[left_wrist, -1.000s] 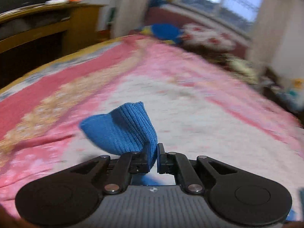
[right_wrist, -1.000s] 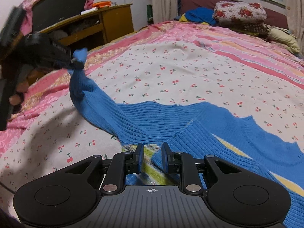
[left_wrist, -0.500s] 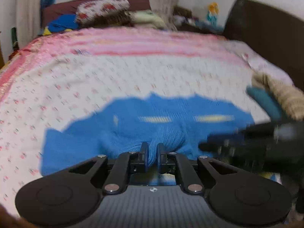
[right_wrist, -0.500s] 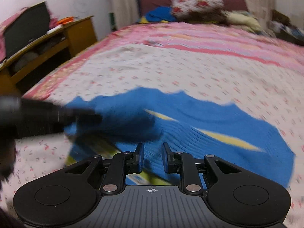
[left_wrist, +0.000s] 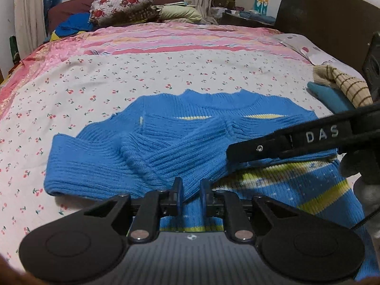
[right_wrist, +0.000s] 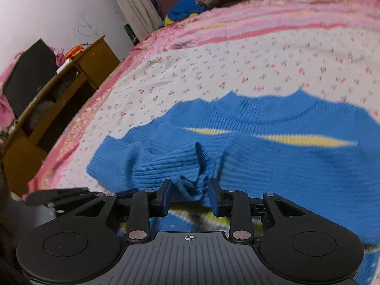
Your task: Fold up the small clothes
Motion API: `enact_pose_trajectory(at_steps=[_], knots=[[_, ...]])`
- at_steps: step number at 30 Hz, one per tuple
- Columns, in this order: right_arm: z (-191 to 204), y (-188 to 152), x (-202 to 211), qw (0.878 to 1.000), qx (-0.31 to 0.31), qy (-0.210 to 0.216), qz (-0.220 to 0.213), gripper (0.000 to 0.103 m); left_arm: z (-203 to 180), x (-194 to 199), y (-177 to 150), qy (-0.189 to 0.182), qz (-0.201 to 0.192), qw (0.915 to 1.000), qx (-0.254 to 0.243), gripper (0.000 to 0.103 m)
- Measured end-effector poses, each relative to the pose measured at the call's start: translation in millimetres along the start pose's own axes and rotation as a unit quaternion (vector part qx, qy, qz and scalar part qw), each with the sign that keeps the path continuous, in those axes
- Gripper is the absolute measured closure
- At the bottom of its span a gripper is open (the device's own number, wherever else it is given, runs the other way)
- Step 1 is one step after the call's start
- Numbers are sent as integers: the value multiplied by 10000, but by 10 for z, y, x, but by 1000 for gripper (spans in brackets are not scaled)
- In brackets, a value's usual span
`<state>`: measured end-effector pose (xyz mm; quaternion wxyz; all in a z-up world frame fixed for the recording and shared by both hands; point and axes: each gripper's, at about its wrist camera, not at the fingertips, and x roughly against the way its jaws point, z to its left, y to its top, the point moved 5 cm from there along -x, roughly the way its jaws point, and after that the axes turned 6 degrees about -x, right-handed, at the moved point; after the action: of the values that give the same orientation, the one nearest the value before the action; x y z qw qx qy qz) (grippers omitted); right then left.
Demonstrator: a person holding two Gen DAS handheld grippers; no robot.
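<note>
So the left hand-held gripper (left_wrist: 191, 191) had just been opening, jaws only a little apart, with a blue sleeve (left_wrist: 180, 156) edge between them, looking loose. The right hand-held gripper (right_wrist: 190, 198) had been opening too, a bit wider, the bunched cuff (right_wrist: 190, 187) sitting between its fingers without being pinched. The sweater (left_wrist: 213, 118) lay flat on the cherry-print bed (left_wrist: 142, 71), both sleeves crossed over its chest. Further back sat a beige striped knit (left_wrist: 342, 83) and pillows (left_wrist: 123, 2).
</note>
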<state>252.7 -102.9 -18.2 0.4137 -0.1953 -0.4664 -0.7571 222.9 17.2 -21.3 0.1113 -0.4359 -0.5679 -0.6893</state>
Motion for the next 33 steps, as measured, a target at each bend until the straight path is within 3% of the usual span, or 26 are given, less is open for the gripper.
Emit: enact_pose_trajectory(at_steps=[5, 10, 11, 15, 17, 25, 33], knots=[[-60, -107, -57, 9981, -511, 209, 266, 65, -12, 5, -60, -76, -7, 10000, 45, 82], [-74, -148, -245, 9953, -899, 161, 324, 63, 12, 75, -130, -81, 10, 9999, 85, 82], [-75, -150, -266, 9949, -940, 144, 337, 65, 27, 97, -147, -69, 13, 9999, 95, 82], [-63, -167, -253, 9956, -846, 76, 397, 93, 92, 179, -195, -55, -13, 9998, 176, 81], [-42, -152, -187, 9961, -794, 148, 355, 95, 122, 231, -209, -53, -47, 9998, 199, 81], [46, 281, 303, 9975, -472, 332, -406, 96, 201, 400, -50, 38, -360, 9991, 241, 73], [-480, 616, 987, 9879, -716, -104, -1373, 96, 98, 251, 112, 57, -440, 9990, 109, 69]])
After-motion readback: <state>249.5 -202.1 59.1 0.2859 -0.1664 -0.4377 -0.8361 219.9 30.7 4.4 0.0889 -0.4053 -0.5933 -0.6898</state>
